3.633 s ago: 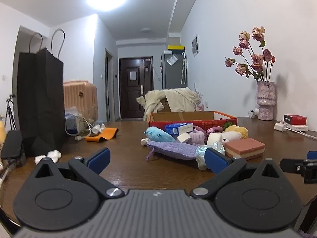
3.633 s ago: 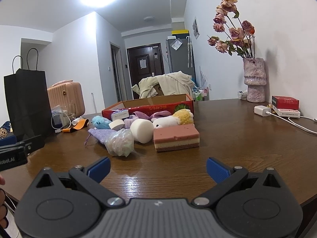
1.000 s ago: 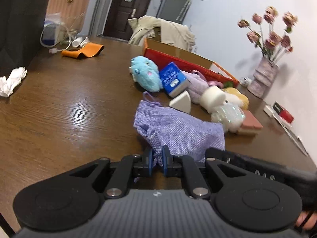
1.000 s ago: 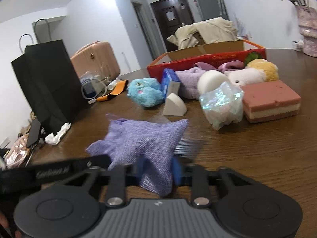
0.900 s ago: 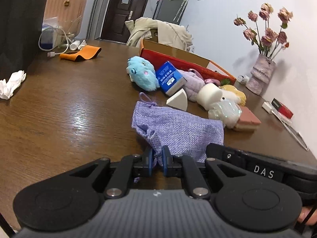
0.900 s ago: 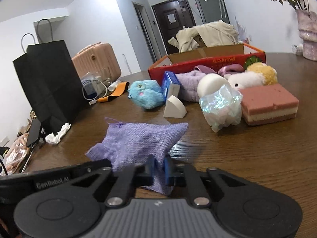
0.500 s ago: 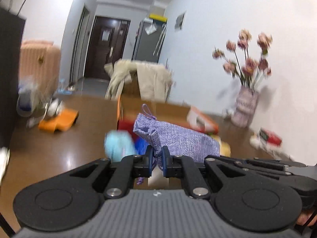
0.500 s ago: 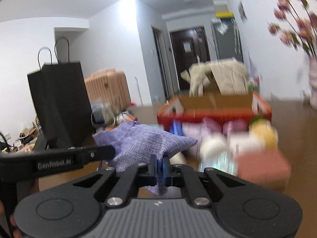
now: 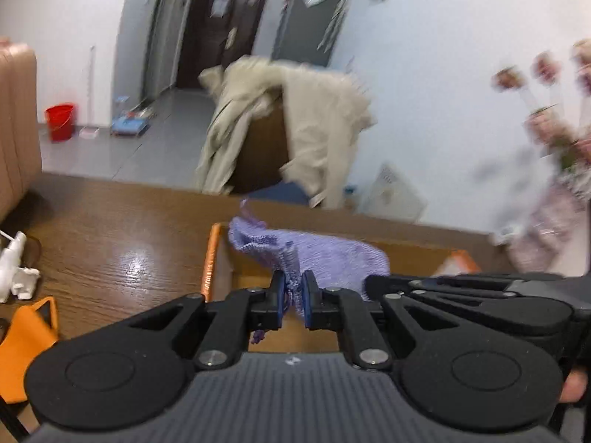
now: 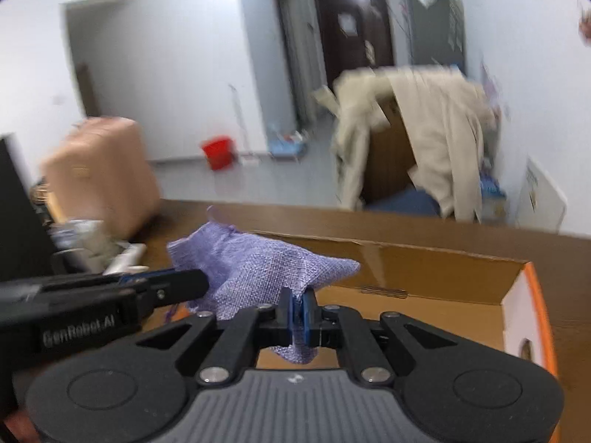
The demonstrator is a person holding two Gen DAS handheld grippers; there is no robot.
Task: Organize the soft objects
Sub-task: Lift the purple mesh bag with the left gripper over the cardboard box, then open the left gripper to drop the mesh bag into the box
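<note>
Purple pouch (image 9: 325, 254) (image 10: 258, 269), centre frame: coarse open-weave cloth, matt, frayed edge. Left gripper (image 9: 293, 293) and right gripper (image 10: 297, 312): matt black plastic links, ribbed grey housing at bottom, bright metal pivot pins, blue pads pinched on cloth. Desk (image 9: 110, 243) (image 10: 561, 258): dark wood grain, glossy, light glare at left. Box (image 9: 413, 258) (image 10: 424, 262): raw brown cardboard inside, matt; orange-white printed rim. Coat (image 9: 314, 125) (image 10: 436, 129), upper centre: beige cloth, soft folds. Orange item (image 9: 22, 336), lower left: smooth, matt.

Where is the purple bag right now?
The purple bag hangs in the air between both grippers, left and right, just above the open cardboard box.
</note>
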